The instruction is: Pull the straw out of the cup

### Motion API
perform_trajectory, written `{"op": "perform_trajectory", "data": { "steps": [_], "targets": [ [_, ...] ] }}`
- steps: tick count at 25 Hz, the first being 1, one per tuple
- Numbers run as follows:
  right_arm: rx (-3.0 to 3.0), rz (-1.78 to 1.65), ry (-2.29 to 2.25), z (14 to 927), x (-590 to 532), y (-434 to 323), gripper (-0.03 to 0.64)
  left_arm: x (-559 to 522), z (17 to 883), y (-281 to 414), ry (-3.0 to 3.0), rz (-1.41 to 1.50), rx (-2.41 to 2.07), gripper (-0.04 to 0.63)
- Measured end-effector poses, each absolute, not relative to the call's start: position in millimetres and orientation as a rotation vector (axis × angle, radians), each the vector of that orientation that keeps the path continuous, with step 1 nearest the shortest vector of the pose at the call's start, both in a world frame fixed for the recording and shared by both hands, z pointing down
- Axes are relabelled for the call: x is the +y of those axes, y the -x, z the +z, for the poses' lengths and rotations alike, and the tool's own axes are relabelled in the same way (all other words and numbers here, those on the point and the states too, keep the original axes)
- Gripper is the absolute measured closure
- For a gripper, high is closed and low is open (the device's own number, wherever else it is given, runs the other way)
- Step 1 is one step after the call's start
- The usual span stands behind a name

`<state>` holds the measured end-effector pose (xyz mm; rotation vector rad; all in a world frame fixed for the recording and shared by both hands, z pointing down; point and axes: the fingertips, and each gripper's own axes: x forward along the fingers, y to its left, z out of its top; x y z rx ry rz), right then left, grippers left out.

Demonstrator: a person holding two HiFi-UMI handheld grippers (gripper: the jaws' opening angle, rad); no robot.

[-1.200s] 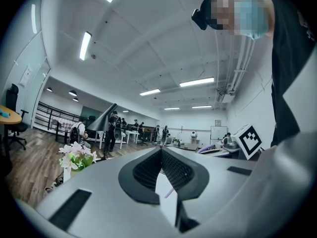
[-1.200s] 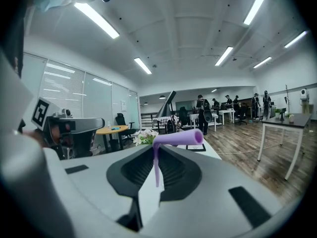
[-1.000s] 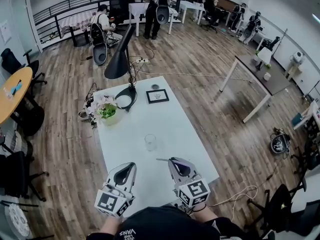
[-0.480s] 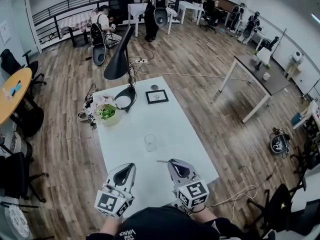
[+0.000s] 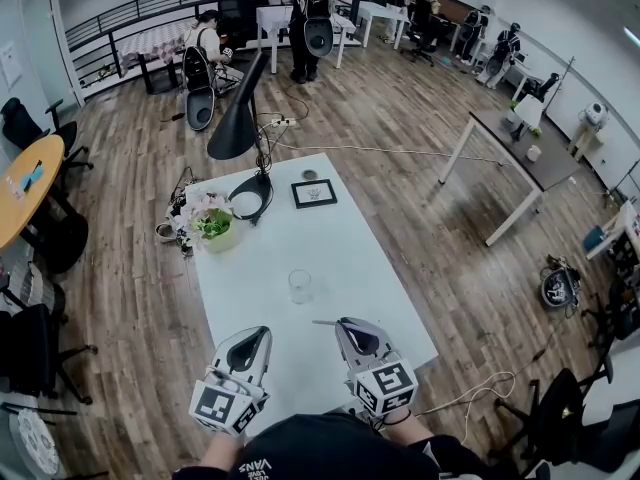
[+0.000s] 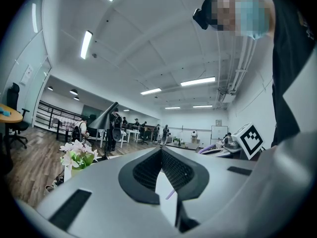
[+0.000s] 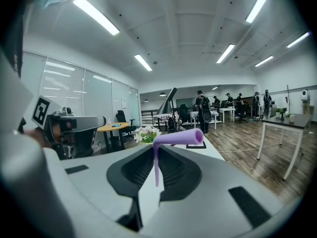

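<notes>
The cup (image 5: pixel 300 285) stands empty; the right gripper (image 7: pixel 157 155) pinches the purple straw (image 7: pixel 181 136); the left gripper (image 6: pixel 161 151) has its jaws pressed together.

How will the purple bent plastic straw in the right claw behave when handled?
The purple bent plastic straw is thin and hollow, so it is probably very light. Its top folds over sideways, so it likely flexes there. The right claw pinches it, and a hard squeeze might flatten it.
</notes>
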<state>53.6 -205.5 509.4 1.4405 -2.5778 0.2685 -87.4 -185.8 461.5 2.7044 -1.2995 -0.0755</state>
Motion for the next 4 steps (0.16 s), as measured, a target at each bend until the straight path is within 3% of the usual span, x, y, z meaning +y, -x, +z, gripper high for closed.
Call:
{"op": "perform_trajectory", "data": {
  "steps": [4],
  "targets": [
    [-2.58,0.269,-1.438,507.8,-207.0,-56.2,0.575,-186.8,459.3,84.1,-2.706,-0.079,-1.299,0.584]
  ]
}}
